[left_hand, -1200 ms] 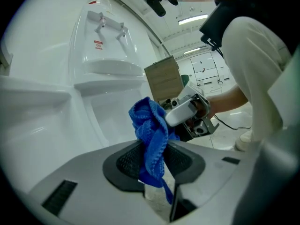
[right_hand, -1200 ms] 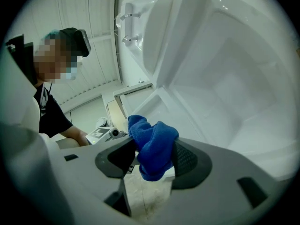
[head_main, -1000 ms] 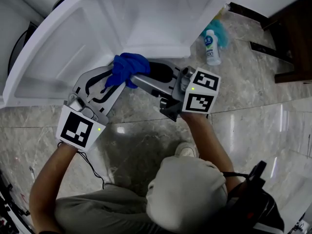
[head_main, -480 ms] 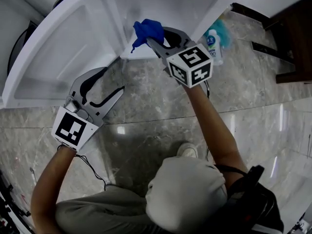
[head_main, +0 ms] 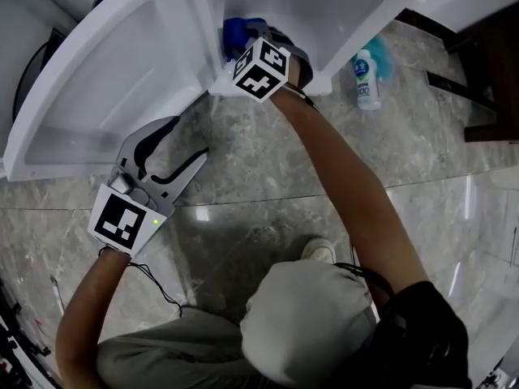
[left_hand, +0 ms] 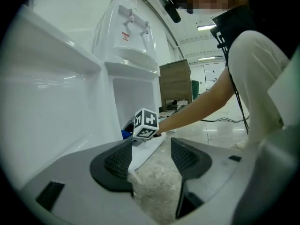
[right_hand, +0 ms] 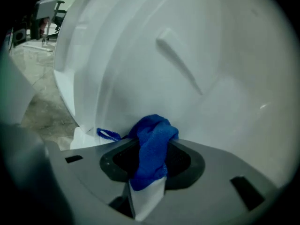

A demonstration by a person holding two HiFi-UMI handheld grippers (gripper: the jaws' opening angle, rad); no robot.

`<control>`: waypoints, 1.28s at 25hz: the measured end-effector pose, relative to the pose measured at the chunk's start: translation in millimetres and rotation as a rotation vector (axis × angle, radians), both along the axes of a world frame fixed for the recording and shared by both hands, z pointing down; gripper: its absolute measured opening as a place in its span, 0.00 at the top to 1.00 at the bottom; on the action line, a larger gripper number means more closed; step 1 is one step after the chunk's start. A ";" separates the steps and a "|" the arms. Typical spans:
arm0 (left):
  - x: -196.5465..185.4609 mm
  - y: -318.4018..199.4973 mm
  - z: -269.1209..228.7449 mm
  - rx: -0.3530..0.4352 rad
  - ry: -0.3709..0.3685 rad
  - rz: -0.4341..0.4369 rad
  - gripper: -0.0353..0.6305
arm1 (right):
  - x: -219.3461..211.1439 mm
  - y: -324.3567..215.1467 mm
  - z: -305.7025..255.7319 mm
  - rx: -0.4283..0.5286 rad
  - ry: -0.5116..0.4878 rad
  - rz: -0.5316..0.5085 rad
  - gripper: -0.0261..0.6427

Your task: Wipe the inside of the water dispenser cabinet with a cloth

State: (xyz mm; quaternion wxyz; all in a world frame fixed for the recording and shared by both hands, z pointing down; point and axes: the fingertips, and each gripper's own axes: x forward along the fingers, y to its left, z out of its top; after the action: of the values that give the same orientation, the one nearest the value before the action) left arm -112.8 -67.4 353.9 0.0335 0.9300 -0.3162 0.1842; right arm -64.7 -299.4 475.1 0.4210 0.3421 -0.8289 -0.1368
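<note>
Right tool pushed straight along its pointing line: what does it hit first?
Likely the white plastic inner wall of the dispenser cabinet, the blue cloth clamped in the right tool touching first; depth unclear.

One white water dispenser (left_hand: pixel 125 46) stands at the far side, with one door (head_main: pixel 97 96) open to the left and two taps (left_hand: pixel 129 15) on its front. There is one blue cloth (right_hand: pixel 154 135). There are two grippers, the left gripper (head_main: pixel 188 136) and the right gripper (right_hand: pixel 152 165), each bearing one marker cube. One bottle (head_main: pixel 366 75) lies on the floor, far right. One person is in view, with one shoe (head_main: pixel 320 251) showing.
</note>
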 end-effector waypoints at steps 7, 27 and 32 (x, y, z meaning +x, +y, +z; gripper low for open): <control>-15.5 2.0 7.3 -0.032 0.016 -0.036 0.57 | -1.2 -49.3 7.9 -0.017 0.016 0.065 0.76; -35.6 -1.7 9.9 -0.041 0.052 -0.095 0.57 | -0.6 -53.1 5.5 -0.015 -0.015 0.058 0.77; -31.4 -10.3 6.2 -0.008 0.072 -0.084 0.57 | 3.1 2.0 -2.2 -0.146 -0.185 0.019 0.77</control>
State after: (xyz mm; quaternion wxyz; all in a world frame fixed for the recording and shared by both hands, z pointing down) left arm -144.3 -77.8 360.1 0.0563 0.9218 -0.3528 0.1503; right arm -61.6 -297.3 472.9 0.3679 0.3297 -0.8685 -0.0400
